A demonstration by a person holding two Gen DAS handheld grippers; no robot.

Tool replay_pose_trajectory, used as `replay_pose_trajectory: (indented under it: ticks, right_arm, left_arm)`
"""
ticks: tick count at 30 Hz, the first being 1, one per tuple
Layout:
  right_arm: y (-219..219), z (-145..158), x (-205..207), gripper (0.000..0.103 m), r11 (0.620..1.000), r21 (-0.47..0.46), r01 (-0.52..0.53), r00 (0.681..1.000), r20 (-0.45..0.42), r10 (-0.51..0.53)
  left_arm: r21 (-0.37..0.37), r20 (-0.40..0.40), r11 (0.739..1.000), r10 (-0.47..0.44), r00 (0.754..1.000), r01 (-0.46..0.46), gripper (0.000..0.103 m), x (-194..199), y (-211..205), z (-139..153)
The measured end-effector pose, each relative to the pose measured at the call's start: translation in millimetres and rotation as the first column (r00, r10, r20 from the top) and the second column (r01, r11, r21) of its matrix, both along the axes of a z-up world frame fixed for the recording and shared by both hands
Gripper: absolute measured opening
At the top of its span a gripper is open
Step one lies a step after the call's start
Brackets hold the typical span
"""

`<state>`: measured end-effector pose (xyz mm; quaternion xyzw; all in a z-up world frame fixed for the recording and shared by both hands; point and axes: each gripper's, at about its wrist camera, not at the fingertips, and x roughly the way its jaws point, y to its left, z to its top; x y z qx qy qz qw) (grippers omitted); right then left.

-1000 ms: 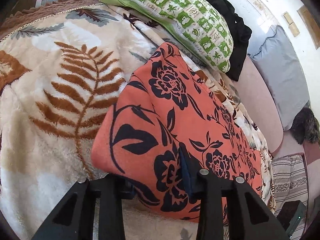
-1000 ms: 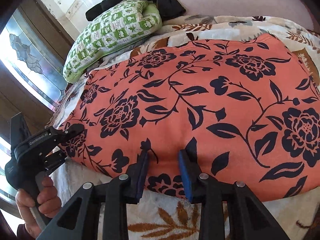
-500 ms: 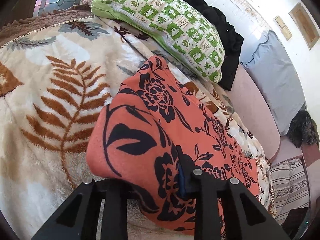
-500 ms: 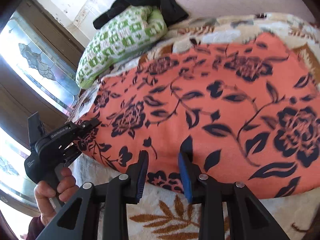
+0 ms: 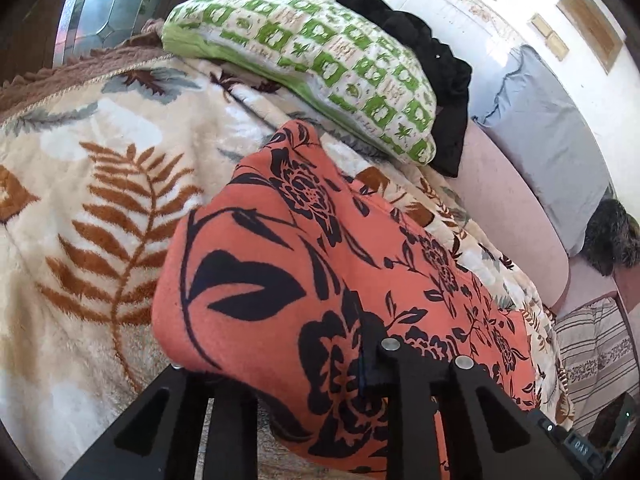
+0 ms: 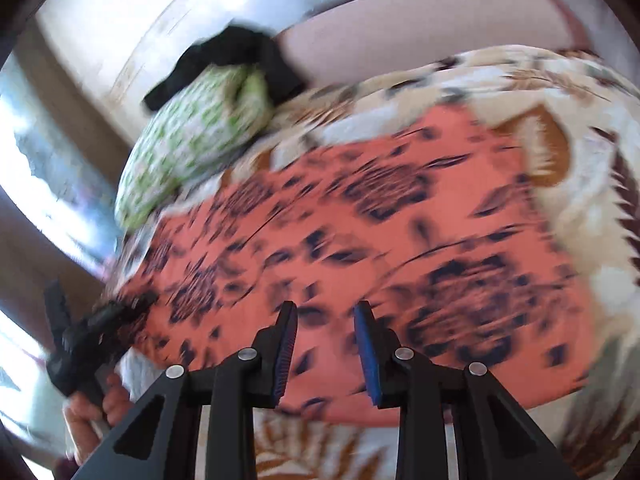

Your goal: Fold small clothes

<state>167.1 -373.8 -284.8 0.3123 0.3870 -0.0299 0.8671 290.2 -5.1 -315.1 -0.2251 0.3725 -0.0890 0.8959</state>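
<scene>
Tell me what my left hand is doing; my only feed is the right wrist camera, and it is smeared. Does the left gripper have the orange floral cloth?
Observer: It looks so. In the left wrist view the left gripper is closed on a corner of the orange floral cloth. The corner drapes over one finger and is raised off the leaf blanket.
Operator: Is there anything past the cloth's other end that I cannot see?
Observer: Yes. A striped fabric lies beyond the blanket's edge there, apart from the cloth and outside your view.
</scene>
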Motion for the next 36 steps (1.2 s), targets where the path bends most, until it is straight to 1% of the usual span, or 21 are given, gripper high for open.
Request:
replay_pose_trajectory:
  ticks: [1, 2, 3, 4, 5, 6, 7, 8, 10, 12, 15, 17, 21, 24, 26, 28, 31, 33, 35, 36]
  right_arm:
    - [-23, -10, -4, 0.032, 0.997, 0.051, 0.065, 0.998, -0.026, -0.064]
    - [-42, -24, -7, 0.032, 0.988, 0.117, 0.105, 0.994, -0.053, -0.099]
    - [-55, -37, -8, 0.025, 0.97, 0.221, 0.1, 0.994, -0.054, -0.09]
    - [-62, -42, -11, 0.022, 0.954, 0.283, 0.098, 0.995, -0.038, -0.091]
    - [-65, -39, -14, 0.021, 0.95, 0.298, 0.091, 0.996, -0.028, -0.087]
    - [-64, -32, -17, 0.022, 0.957, 0.275, 0.091, 0.996, -0.021, -0.088]
    - [-64, -24, -22, 0.025, 0.966, 0.241, 0.097, 0.995, 0.001, -0.1]
    - [-65, -17, -28, 0.026, 0.971, 0.213, 0.107, 0.993, 0.023, -0.115]
    - [-71, -11, -36, 0.027, 0.97, 0.203, 0.133, 0.989, 0.034, -0.142]
    - [-85, -13, -43, 0.027, 0.956, 0.236, 0.175, 0.982, 0.029, -0.187]
    - [-98, -17, -49, 0.026, 0.939, 0.28, 0.201, 0.977, 0.02, -0.215]
    - [-110, -12, -56, 0.026, 0.934, 0.286, 0.216, 0.971, 0.035, -0.235]
    - [-129, -7, -67, 0.026, 0.909, 0.331, 0.252, 0.954, 0.071, -0.291]
    - [-134, -7, -65, 0.026, 0.9, 0.338, 0.273, 0.947, 0.07, -0.314]
    - [-137, -9, -63, 0.026, 0.887, 0.375, 0.268, 0.946, 0.071, -0.316]
    - [-141, -9, -64, 0.026, 0.874, 0.408, 0.265, 0.943, 0.078, -0.323]
    - [-149, -5, -67, 0.026, 0.852, 0.448, 0.269, 0.933, 0.098, -0.346]
    - [-156, -2, -71, 0.026, 0.844, 0.462, 0.273, 0.927, 0.11, -0.36]
    - [-163, 0, -73, 0.026, 0.839, 0.472, 0.272, 0.923, 0.118, -0.366]
    - [-166, 1, -72, 0.026, 0.841, 0.472, 0.264, 0.926, 0.119, -0.357]
  left_arm:
    - [0.026, 0.031, 1.0, -0.016, 0.999, 0.015, 0.022, -2, -5, 6]
    - [0.059, 0.059, 0.998, -0.037, 0.998, 0.034, 0.022, -5, -11, 11]
    - [0.095, 0.088, 0.994, -0.054, 0.995, 0.045, 0.022, -7, -17, 17]
    - [0.125, 0.111, 0.99, -0.071, 0.991, 0.057, 0.022, -10, -22, 21]
    - [0.149, 0.13, 0.986, -0.091, 0.987, 0.071, 0.022, -14, -26, 25]
    - [0.164, 0.143, 0.983, -0.105, 0.984, 0.081, 0.022, -16, -30, 28]
    - [0.174, 0.152, 0.981, -0.114, 0.982, 0.087, 0.022, -18, -33, 31]
    - [0.181, 0.161, 0.979, -0.122, 0.979, 0.093, 0.022, -19, -36, 33]
    - [0.198, 0.172, 0.975, -0.132, 0.976, 0.098, 0.022, -22, -40, 35]
    - [0.225, 0.179, 0.97, -0.138, 0.974, 0.096, 0.022, -23, -44, 35]
    - [0.245, 0.177, 0.964, -0.148, 0.973, 0.102, 0.022, -24, -45, 34]
    - [0.274, 0.177, 0.955, -0.164, 0.97, 0.111, 0.022, -25, -48, 35]
    - [0.324, 0.174, 0.936, -0.203, 0.964, 0.139, 0.021, -31, -59, 46]
    - [0.386, 0.18, 0.906, -0.258, 0.949, 0.173, 0.021, -37, -82, 62]
    - [0.425, 0.185, 0.881, -0.307, 0.934, 0.206, 0.021, -44, -102, 74]
    - [0.459, 0.186, 0.856, -0.354, 0.917, 0.237, 0.021, -52, -126, 85]
    - [0.498, 0.158, 0.815, -0.42, 0.893, 0.295, 0.021, -62, -172, 96]
    - [0.516, 0.145, 0.786, -0.471, 0.87, 0.34, 0.021, -74, -210, 96]
    - [0.525, 0.122, 0.747, -0.54, 0.833, 0.408, 0.023, -90, -252, 90]
    - [0.526, 0.099, 0.72, -0.58, 0.809, 0.452, 0.028, -98, -271, 85]
